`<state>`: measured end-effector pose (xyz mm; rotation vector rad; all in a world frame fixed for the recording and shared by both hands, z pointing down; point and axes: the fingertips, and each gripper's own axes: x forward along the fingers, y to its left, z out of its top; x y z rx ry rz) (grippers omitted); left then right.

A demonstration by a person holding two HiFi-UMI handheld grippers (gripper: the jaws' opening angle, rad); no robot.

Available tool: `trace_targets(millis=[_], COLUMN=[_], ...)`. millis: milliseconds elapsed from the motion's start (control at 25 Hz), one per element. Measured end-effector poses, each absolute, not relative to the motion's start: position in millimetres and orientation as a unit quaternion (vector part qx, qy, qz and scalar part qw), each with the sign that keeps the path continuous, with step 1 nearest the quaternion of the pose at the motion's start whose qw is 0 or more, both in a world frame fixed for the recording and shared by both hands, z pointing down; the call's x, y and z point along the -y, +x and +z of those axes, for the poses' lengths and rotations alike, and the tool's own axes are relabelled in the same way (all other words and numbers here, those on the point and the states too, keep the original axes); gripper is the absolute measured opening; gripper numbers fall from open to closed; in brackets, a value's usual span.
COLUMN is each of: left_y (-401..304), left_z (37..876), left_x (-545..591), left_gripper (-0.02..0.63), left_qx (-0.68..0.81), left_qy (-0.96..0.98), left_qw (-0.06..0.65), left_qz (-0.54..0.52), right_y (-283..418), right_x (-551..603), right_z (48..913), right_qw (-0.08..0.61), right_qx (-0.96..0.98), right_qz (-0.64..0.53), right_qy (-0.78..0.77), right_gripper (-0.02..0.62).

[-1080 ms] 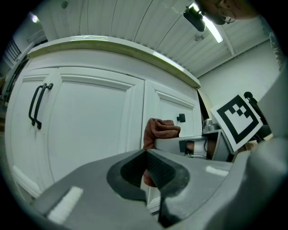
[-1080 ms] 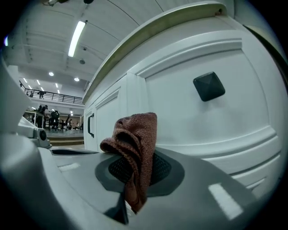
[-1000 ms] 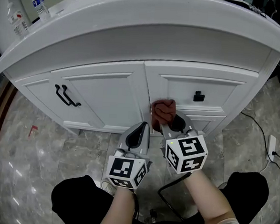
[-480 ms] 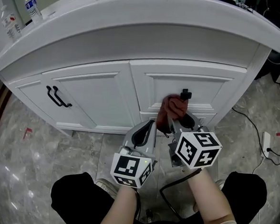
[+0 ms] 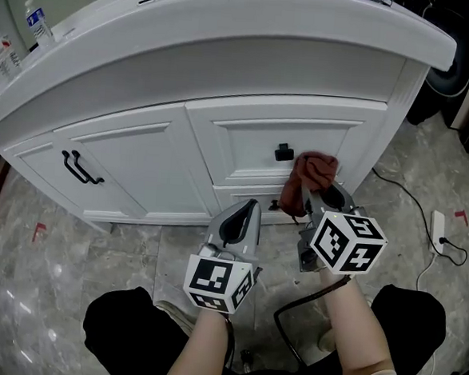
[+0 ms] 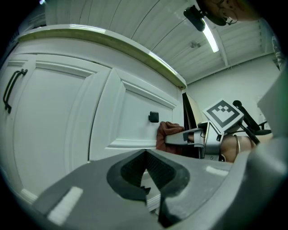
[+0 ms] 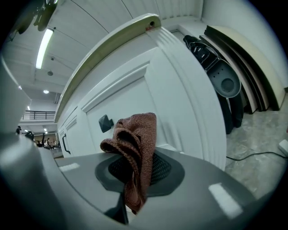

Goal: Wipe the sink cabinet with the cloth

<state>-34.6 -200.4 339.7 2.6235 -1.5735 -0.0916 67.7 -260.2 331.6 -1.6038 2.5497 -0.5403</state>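
Head view: white sink cabinet (image 5: 222, 142) under a curved countertop (image 5: 229, 30), seen from steeply above, on a grey marbled floor (image 5: 43, 289). The right gripper (image 5: 312, 194) holds a reddish-brown cloth (image 5: 312, 170) up at the drawer front (image 5: 245, 143), just right of a small black knob (image 5: 284, 152); the cloth looks to be touching the panel near its lower right corner. The left gripper (image 5: 247, 208) hangs lower and to the left, pointing at the base of the cabinet, near it but not clearly touching. A black door handle (image 5: 82, 168) sits on the left door, a water bottle (image 5: 39, 23) stands at the far left of the countertop, and a cable (image 5: 398, 190) trails over the floor at right. Left gripper view: the jaws are closed on each other with nothing between them. Beyond them lies the drawer front with the knob, and just right of the knob the cloth is bunched against the panel's lower moulding, with the right gripper's marker cube (image 6: 221, 114) behind it. Right gripper view: the jaws are clamped on the cloth — a folded wad stands up above the pads and a short tail hangs below. The knob shows just left of the wad, and the drawer front fills the space behind it; actual contact between cloth and panel cannot be confirmed from this angle.
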Motion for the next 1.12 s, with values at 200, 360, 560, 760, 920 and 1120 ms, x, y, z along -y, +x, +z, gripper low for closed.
trace_targets(millis=[200, 360, 560, 760, 920, 1120], left_y=[-12.1, 1.1, 11.1, 14.6, 3.3, -31.3], left_z=[345.7, 347.3, 350.0, 353.5, 364.9, 378.3], left_x=[198.7, 199.0, 199.2, 199.0, 199.5, 202.2], left_gripper=[0.002, 0.002, 0.002, 0.002, 0.002, 0.002], left_qx=[0.498, 0.490, 0.484, 0.481, 0.491, 0.524], left_qy=[0.866, 0.870, 0.874, 0.875, 0.869, 0.849], left_qw=[0.044, 0.045, 0.046, 0.050, 0.054, 0.064], left_qz=[-0.022, -0.021, -0.020, -0.019, -0.011, -0.015], right_y=[104.7, 120.3, 138.3, 164.4, 160.3, 93.0], right_x=[262.2, 261.6, 259.8, 257.7, 249.6, 238.4], right_z=[331.1, 330.0, 334.9, 333.7, 339.7, 355.3], right_qw=[0.046, 0.042, 0.032, 0.015, 0.026, 0.003], right_qx=[-0.811, -0.807, -0.795, -0.771, -0.774, -0.819], right_qz=[-0.173, -0.170, -0.161, -0.138, -0.137, -0.121], right_qy=[-0.557, -0.564, -0.585, -0.621, -0.618, -0.560], right_gripper=[0.081, 0.080, 0.080, 0.078, 0.078, 0.080])
